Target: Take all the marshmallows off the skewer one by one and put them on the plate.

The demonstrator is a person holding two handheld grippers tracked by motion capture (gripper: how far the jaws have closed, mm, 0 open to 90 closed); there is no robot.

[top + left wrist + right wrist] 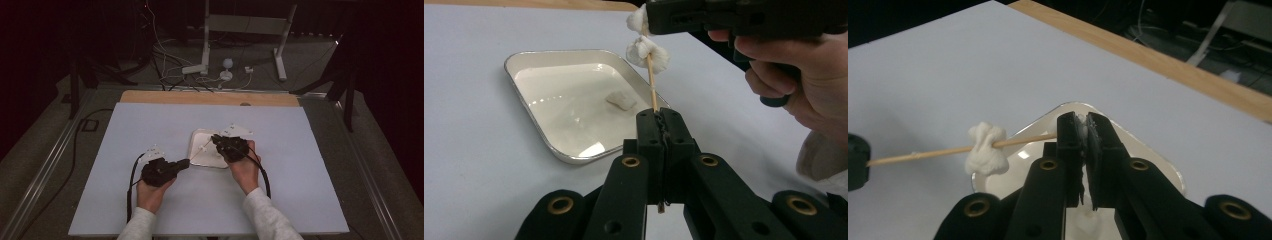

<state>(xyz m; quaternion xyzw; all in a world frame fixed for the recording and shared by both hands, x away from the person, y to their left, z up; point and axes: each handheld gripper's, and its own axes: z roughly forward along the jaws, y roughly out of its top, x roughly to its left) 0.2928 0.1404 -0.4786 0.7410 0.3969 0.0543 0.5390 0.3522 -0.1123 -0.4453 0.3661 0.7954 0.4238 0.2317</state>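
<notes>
From above, my left gripper [186,163] sits at the near left edge of the white tray [196,150], and my right gripper [215,139] hangs over the tray's middle. A thin wooden skewer [197,152] runs between them, slanting up and away from my left hand toward my right. The long axis of that stick is what the coming move turns on: I judge that the soft white lumps have to slide along it toward my right hand and off its far tip.

In the left gripper view, my left jaws are pressed together on the skewer's [652,87] near end, with a short stub poking out below them. The stick rises straight away from me to my right gripper [646,20]. One marshmallow-like lump [647,54] is threaded just under that gripper, and another bit of white [638,21] sits right at its jaws. A small white piece [621,101] lies loose in the tray [531,122], which I cannot make out from above.

In the right gripper view, my right jaws are nearly closed on a white lump at the skewer's [923,153] tip, over the tray [1168,172]. The threaded lump [985,150] sits just beside them, to the left. My left gripper is the dark shape at the far left edge.
</notes>
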